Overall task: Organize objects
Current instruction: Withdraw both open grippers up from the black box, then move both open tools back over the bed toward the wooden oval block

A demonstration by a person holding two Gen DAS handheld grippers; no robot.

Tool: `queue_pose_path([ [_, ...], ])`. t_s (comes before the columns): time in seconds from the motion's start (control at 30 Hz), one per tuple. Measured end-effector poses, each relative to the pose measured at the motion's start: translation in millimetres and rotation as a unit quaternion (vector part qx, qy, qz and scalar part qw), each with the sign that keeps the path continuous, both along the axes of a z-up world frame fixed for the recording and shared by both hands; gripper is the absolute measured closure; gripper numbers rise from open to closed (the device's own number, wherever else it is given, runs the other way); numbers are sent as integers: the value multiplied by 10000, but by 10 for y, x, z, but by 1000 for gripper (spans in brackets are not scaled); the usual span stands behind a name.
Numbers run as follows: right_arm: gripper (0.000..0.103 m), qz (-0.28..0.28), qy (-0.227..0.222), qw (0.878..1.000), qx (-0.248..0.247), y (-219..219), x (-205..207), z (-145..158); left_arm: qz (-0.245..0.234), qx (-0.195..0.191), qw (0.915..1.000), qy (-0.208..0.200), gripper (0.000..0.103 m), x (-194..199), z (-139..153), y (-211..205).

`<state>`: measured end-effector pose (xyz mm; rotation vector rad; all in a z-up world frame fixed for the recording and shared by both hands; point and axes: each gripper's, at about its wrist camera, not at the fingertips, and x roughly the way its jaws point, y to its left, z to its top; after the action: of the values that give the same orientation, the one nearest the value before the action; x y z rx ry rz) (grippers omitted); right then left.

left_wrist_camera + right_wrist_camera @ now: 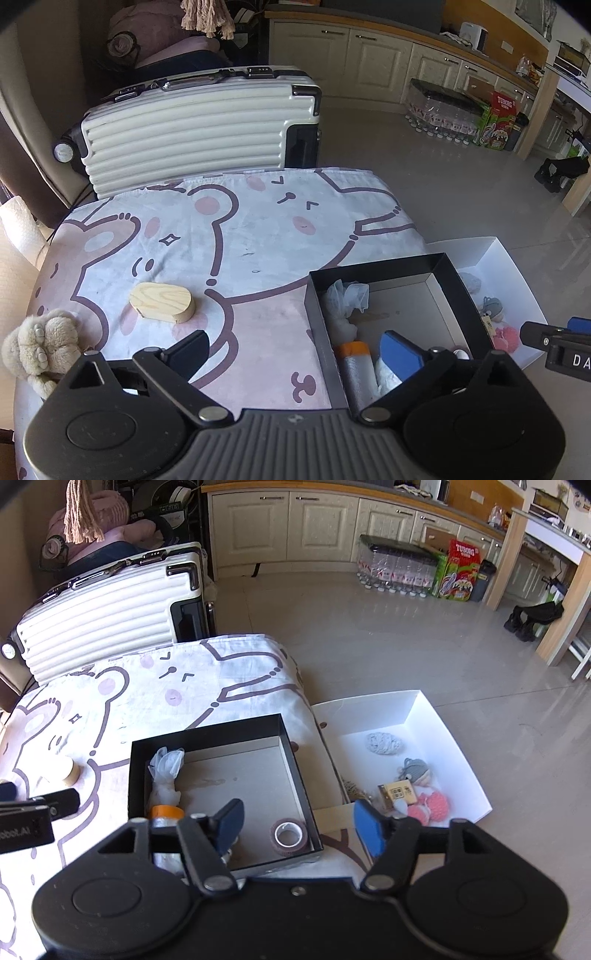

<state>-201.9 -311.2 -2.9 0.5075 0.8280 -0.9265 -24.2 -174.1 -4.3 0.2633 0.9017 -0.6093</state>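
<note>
A black box (pixel 207 731) with a grey floor sits on the bear-print cloth (pixel 258 229). In it lie a crumpled white glove (pixel 166 762), an orange-capped silver tube (pixel 354 365) and a roll of tape (pixel 289 836). My right gripper (pixel 300 826) hangs open above the box's near right corner, the tape below and untouched. My left gripper (pixel 295 353) stands wide open over the cloth and the box's left wall, holding nothing. A wooden oval box (pixel 162 301) and a beige plush toy (pixel 40 343) lie left of it.
A white box (pixel 417 701) right of the black one holds a grey crochet piece (pixel 384 743), a small doll (pixel 415 771) and pink crochet items (pixel 436 805). A white suitcase (pixel 199 125) stands behind the table. Bare floor lies to the right, with cabinets and bottle packs (pixel 399 568) beyond.
</note>
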Motion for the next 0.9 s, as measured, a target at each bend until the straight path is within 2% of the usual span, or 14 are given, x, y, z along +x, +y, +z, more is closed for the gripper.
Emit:
queue_pose_path([
  [0.53,1,-123,111,9995,-251,27,-40,13,70,126,9999,-45,0,-16,-3,57],
  [0.9,0,-226,141,9993,-276,-13,-88,-36,71,157,9999,-16,0,-4,-35,26],
])
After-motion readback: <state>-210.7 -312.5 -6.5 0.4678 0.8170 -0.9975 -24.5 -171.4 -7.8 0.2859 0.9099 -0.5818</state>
